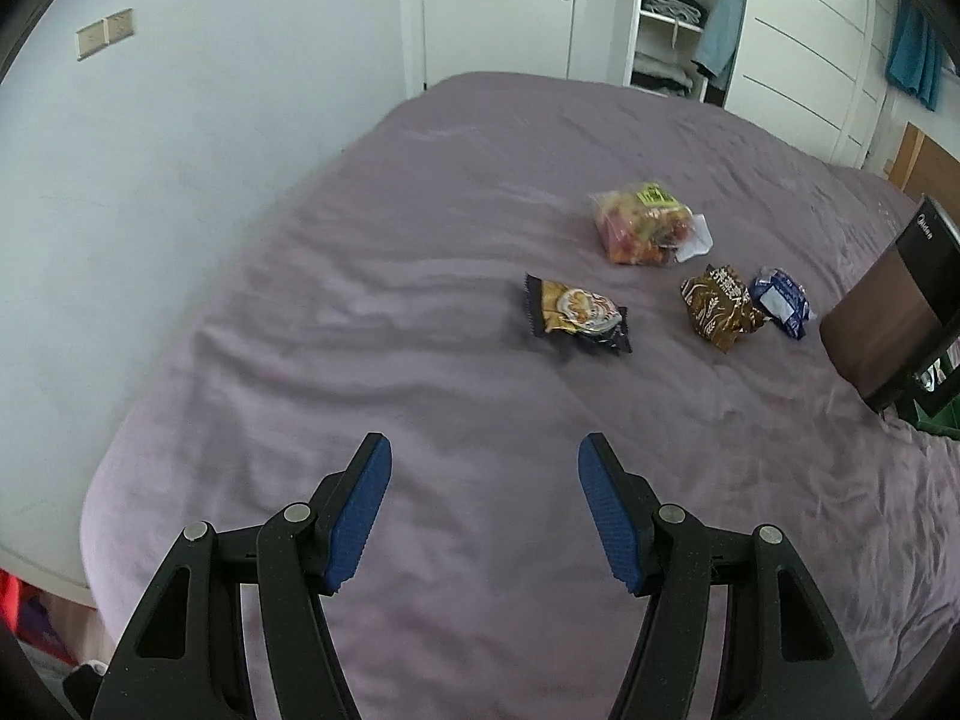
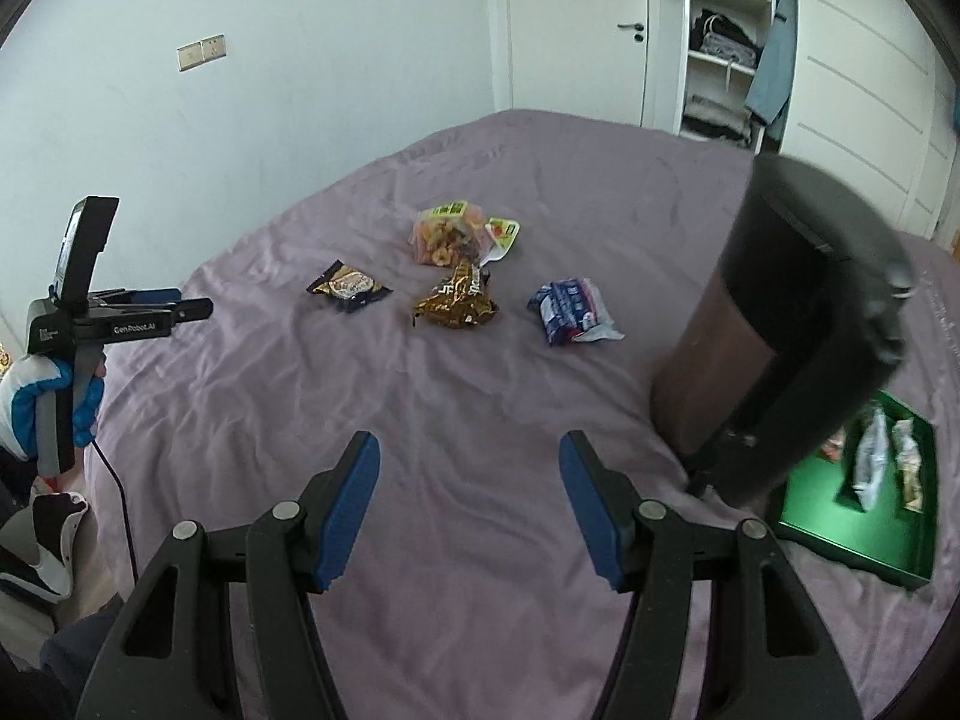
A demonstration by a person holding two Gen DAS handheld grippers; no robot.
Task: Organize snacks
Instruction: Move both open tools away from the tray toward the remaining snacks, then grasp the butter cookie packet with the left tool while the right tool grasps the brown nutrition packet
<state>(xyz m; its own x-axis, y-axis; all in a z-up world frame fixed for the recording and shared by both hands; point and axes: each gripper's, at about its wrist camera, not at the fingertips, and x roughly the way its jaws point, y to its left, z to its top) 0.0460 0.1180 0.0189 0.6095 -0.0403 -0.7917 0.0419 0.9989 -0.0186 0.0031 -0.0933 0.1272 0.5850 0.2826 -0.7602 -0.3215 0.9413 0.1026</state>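
Note:
Several snack packets lie on a purple bed (image 1: 420,360) (image 2: 420,420). A clear bag of colourful snacks (image 1: 645,227) (image 2: 447,237) is farthest. A black-and-gold packet (image 1: 579,318) (image 2: 348,287) lies left, a brown-gold packet (image 1: 720,307) (image 2: 456,300) in the middle, a blue-white packet (image 1: 783,300) (image 2: 570,312) right. A green box (image 2: 864,516) at the right holds a few packets. My left gripper (image 1: 485,456) (image 2: 195,307) stands open over bare sheet, short of the packets. My right gripper (image 2: 469,450) is open too, with nothing between its fingers.
A tall dark-and-brown cylindrical appliance (image 2: 774,330) (image 1: 888,324) lies tilted on the bed beside the green box. A white wall runs along the left bed edge. A door and an open wardrobe (image 1: 678,12) stand beyond the bed. A gloved hand (image 2: 54,402) holds the left gripper.

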